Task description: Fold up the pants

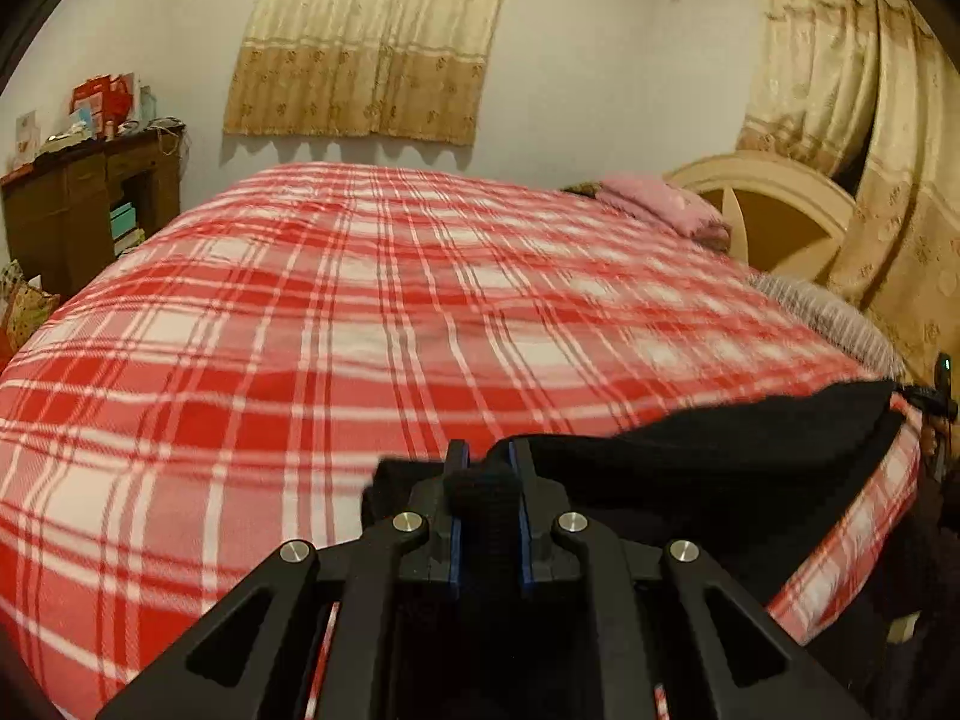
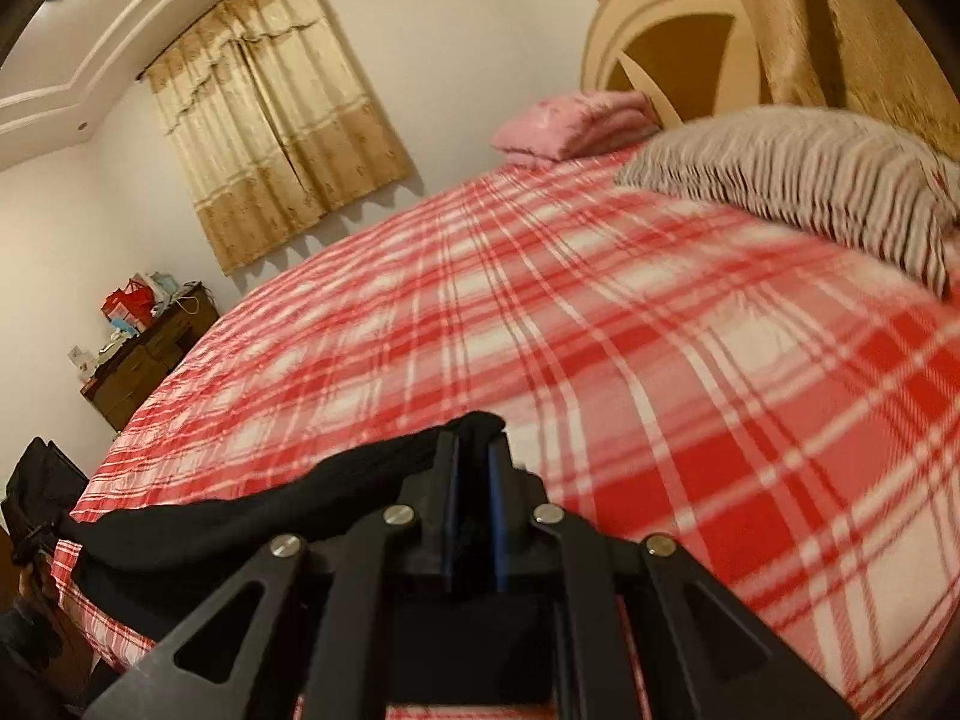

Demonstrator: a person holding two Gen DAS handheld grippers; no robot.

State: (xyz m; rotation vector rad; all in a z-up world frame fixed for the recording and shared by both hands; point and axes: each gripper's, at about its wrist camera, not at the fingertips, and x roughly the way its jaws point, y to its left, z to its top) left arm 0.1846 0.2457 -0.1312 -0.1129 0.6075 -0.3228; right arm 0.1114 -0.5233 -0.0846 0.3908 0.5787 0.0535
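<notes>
Black pants (image 1: 720, 450) hang stretched between my two grippers above the near edge of a bed with a red and white plaid cover (image 1: 360, 330). My left gripper (image 1: 487, 468) is shut on a bunched end of the pants. My right gripper (image 2: 477, 450) is shut on the other end of the pants (image 2: 240, 516), which run off to its left toward the left gripper (image 2: 36, 498). The right gripper (image 1: 936, 402) shows at the far right of the left wrist view. The rest of the pants hangs below, hidden.
A folded pink blanket (image 2: 570, 120) and a striped pillow (image 2: 810, 180) lie at the head of the plaid bed (image 2: 600, 330), by a cream headboard (image 1: 768, 204). A cluttered dark wooden dresser (image 1: 90, 198) stands at the bed's far left. Beige curtains (image 1: 372, 42) hang on the wall.
</notes>
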